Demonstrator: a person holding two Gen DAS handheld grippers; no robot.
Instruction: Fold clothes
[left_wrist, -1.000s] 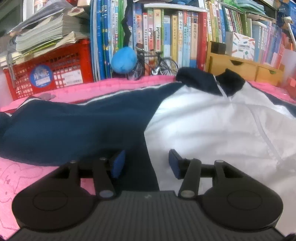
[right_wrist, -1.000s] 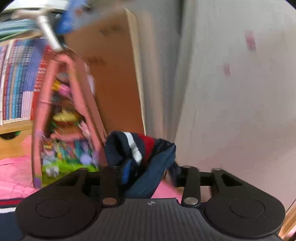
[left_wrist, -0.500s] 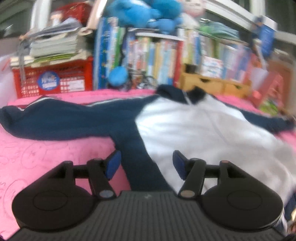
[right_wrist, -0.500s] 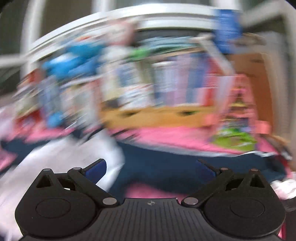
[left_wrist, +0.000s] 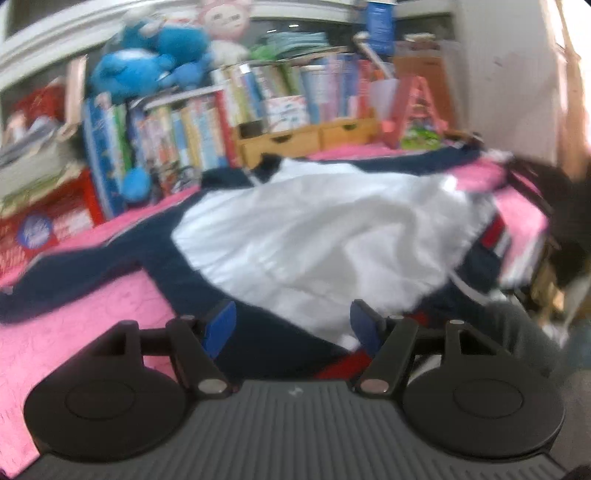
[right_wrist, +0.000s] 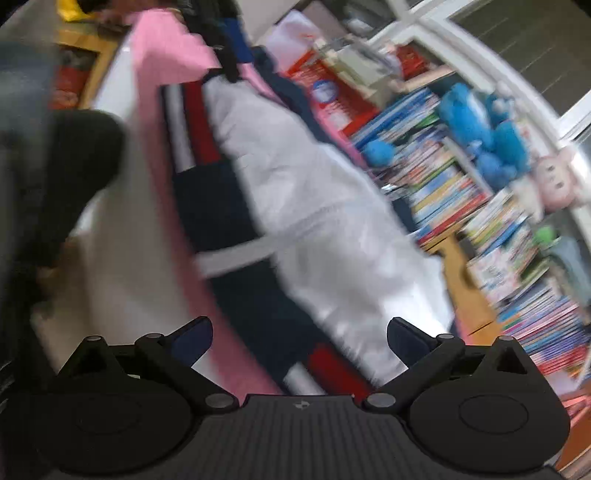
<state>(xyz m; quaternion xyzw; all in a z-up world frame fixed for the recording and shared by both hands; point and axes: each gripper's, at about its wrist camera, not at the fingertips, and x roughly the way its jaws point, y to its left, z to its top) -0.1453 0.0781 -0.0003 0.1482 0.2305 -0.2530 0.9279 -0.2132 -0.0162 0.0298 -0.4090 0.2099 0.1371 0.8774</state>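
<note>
- Your left gripper (left_wrist: 291, 325) sits low over the near hem of the jacket (left_wrist: 325, 236); its jaws are opening, the blue pads (left_wrist: 218, 325) stand apart, and nothing is pinched between them.
- Your right gripper (right_wrist: 299, 341) is spread as wide as it goes, its pads clear of the cloth, with the jacket's navy side panel and red stripe passing beneath the gap.
- The jacket lies spread on the pink blanket (left_wrist: 92, 314), white body upward and rumpled, with one navy sleeve (left_wrist: 81, 273) stretched out to the left in the left wrist view.
- Its other sleeve runs off to the right along the far edge of the blanket, and the dark collar points toward the books.
- Just behind the collar stands a wooden drawer box (left_wrist: 303, 138), with a red crate (left_wrist: 48, 225) farther left.
- A row of books (left_wrist: 192, 136) lines the back, and blue plush toys (left_wrist: 147, 70) sit on top of it.
- The right wrist view is rolled and blurred, so its finer detail cannot be read.
</note>
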